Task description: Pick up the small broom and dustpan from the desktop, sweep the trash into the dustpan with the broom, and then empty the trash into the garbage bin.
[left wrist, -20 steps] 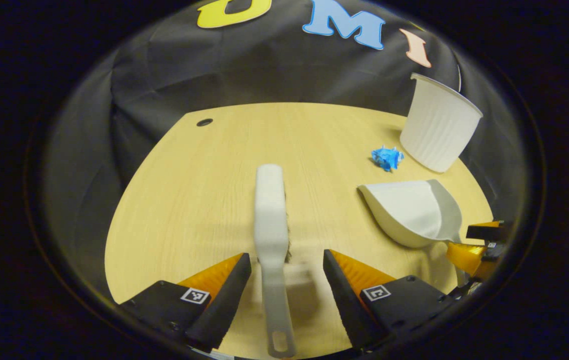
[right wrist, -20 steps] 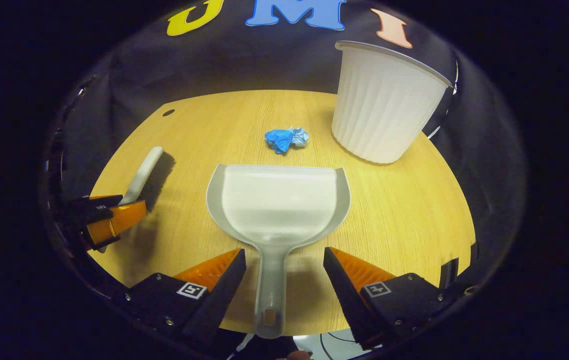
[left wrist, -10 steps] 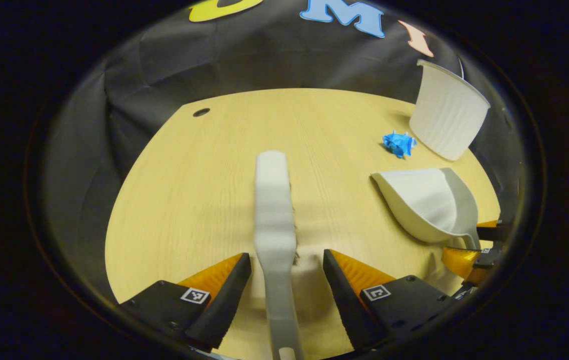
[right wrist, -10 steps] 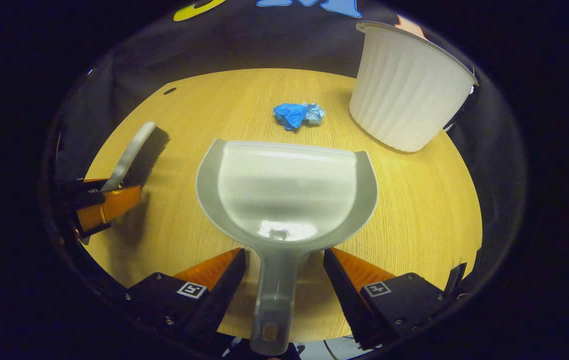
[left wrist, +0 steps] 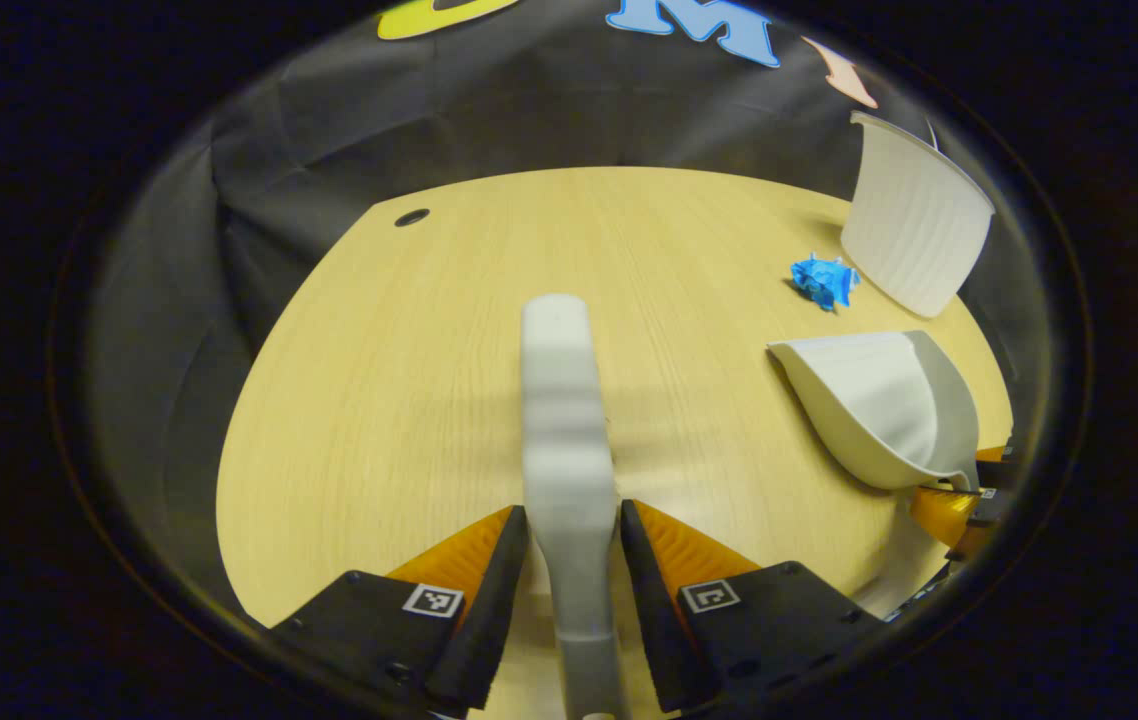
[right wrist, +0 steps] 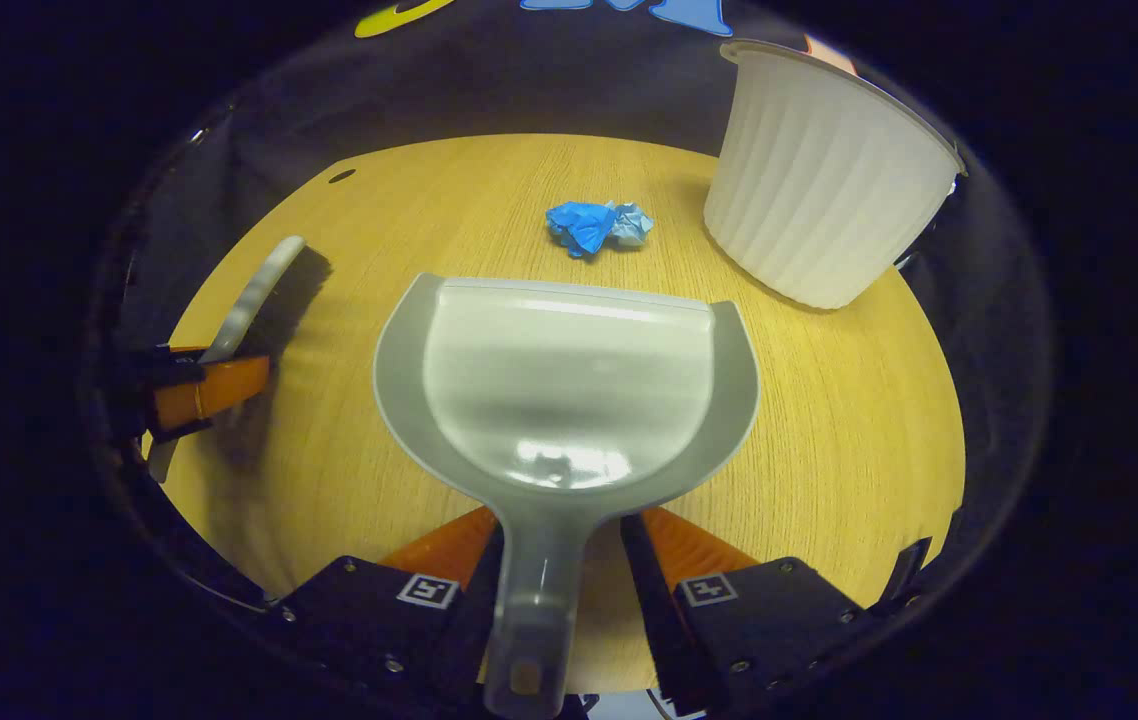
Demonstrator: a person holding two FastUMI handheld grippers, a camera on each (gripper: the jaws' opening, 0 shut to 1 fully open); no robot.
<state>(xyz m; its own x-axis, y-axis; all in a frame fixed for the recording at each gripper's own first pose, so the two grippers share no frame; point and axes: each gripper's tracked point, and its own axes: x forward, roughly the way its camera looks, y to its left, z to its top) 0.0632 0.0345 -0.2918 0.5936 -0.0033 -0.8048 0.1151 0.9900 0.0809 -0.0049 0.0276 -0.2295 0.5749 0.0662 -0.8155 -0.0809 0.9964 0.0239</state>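
In the left gripper view, the left claw (left wrist: 574, 545) at the bottom centre pinches the handle of the small broom (left wrist: 564, 420), both fingers pressed against its sides, and the broom's back runs up the middle of the frame over the wooden surface (left wrist: 409, 380). At the right edge the dustpan (left wrist: 879, 405) tilts above the surface with the right claw (left wrist: 959, 505) at its handle; above it, in the upper right, a crumpled blue paper scrap (left wrist: 822, 281) lies just beside the white ribbed garbage bin (left wrist: 914, 230). In the right gripper view, the right claw (right wrist: 554, 560) at the bottom centre pinches the dustpan (right wrist: 564, 385) handle from both sides, the pan spreading across the middle of the frame. The blue scrap (right wrist: 594, 225) lies on the surface (right wrist: 829, 430) above the pan's front lip, apart from it, with the bin (right wrist: 824, 180) at the upper right. At the left edge the left claw (right wrist: 194, 390) holds the broom (right wrist: 254, 295).
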